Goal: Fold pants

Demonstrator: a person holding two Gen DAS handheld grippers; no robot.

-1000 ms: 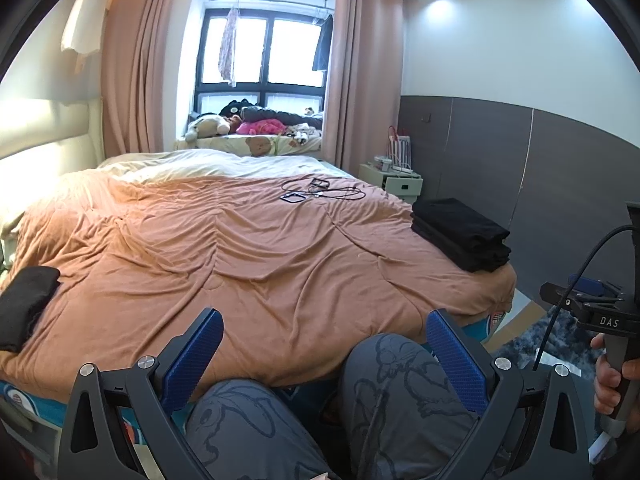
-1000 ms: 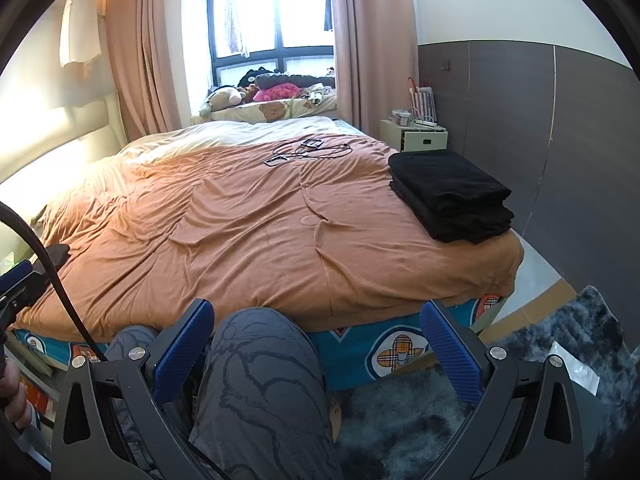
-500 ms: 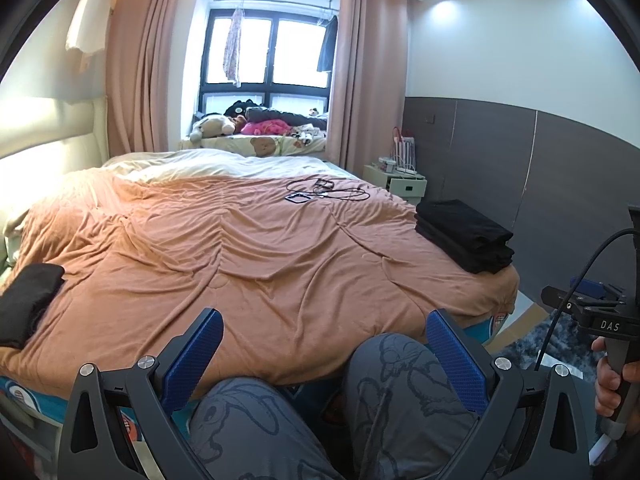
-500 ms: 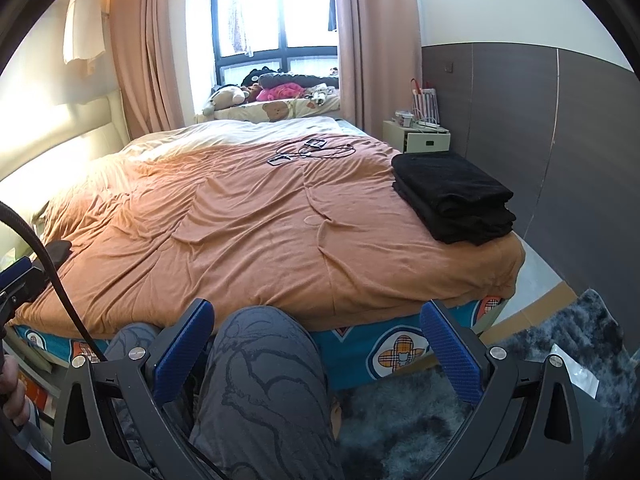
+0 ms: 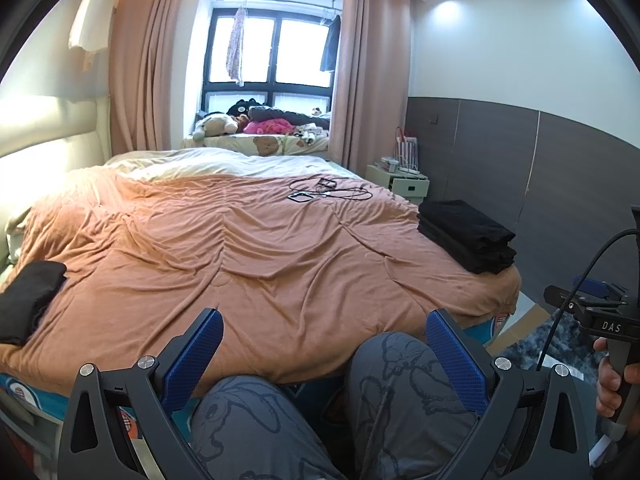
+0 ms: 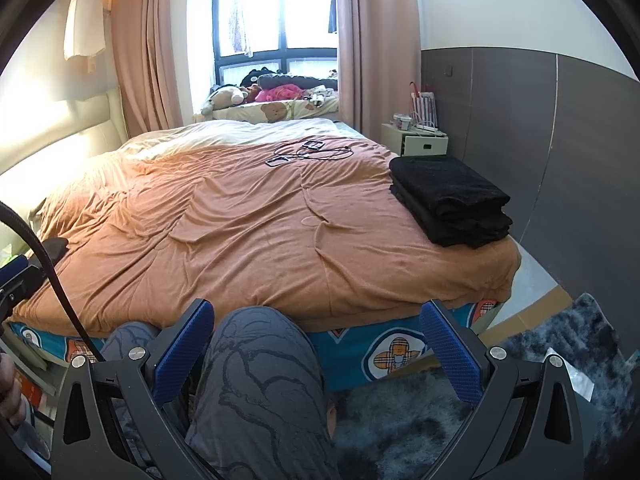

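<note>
- The left hand-held gripper point(image 5: 322, 354) has its blue fingers point(image 5: 192, 356) spread wide, with nothing between them except the view of the person's knees point(image 5: 404, 384) in grey printed trousers.
- The right hand-held gripper point(image 6: 318, 346) is wide apart as well and holds nothing; one knee fills the space low between its fingers.
- A stack of folded black pants point(image 6: 450, 202) lies on the right corner of the bed point(image 6: 240, 240), near the foot edge, on the orange blanket.
- A second dark garment point(image 5: 28, 300) lies at the left edge of the bed; the frame cuts it, and I cannot tell if it is pants.
- In the left wrist view a hand point(image 5: 612, 380) holds the handle of the other gripper at the right border, only partly visible.
- Black cables and small flat devices point(image 5: 326, 192) lie far up the bed, too small to identify.
- Stuffed toys and clothes on the window ledge point(image 6: 276, 94) are hard to make out.
- A grey shaggy rug point(image 6: 420, 420) covers the floor below the bed.
</note>
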